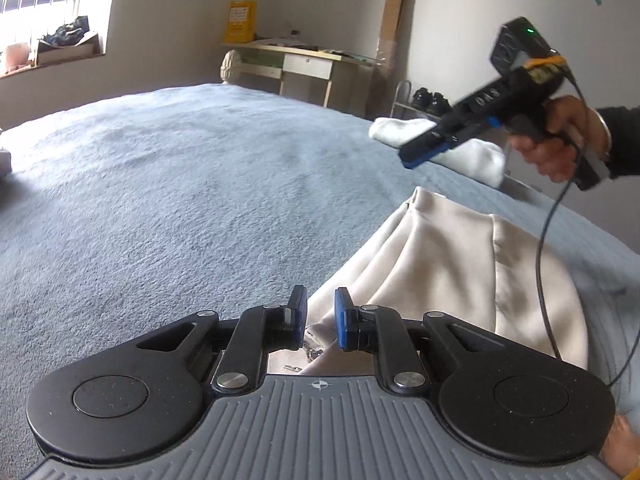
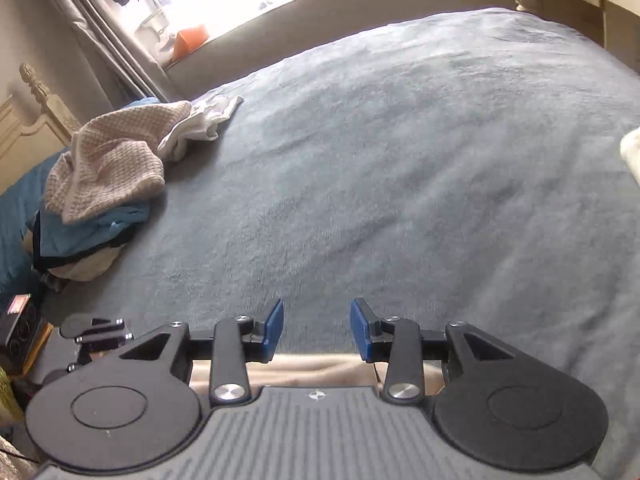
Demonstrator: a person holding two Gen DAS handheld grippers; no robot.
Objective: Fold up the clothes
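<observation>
My left gripper [image 1: 320, 318] sits low over the near edge of the bed, its blue-padded fingers [image 1: 343, 320] a narrow gap apart with a fold of the beige garment [image 1: 440, 264] lying in that gap; I cannot tell whether the pads actually pinch the cloth or only flank it. The garment is smooth, pale beige, creased in long soft folds, and it spreads to the right of my left gripper on the grey-blue blanket [image 1: 180, 184], close to the bed's near edge. My right gripper [image 2: 317, 330] hangs above that same garment, a strip of beige showing just under its fingers, and its jaws stand well apart with nothing between them. In the left wrist view my right hand [image 1: 556, 140] grips the handle of that tool in the air, a black cable [image 1: 544, 264] trailing down from it. Just behind it lies a white folded cloth [image 1: 472, 156] on the blanket. Farther off to the left, a heap of unfolded clothes [image 2: 100, 184] rests near the headboard, topped by a waffle-knit piece. Against the far wall stands a desk [image 1: 304, 66] with a yellow box [image 1: 240, 20]; its label is too small to read.
</observation>
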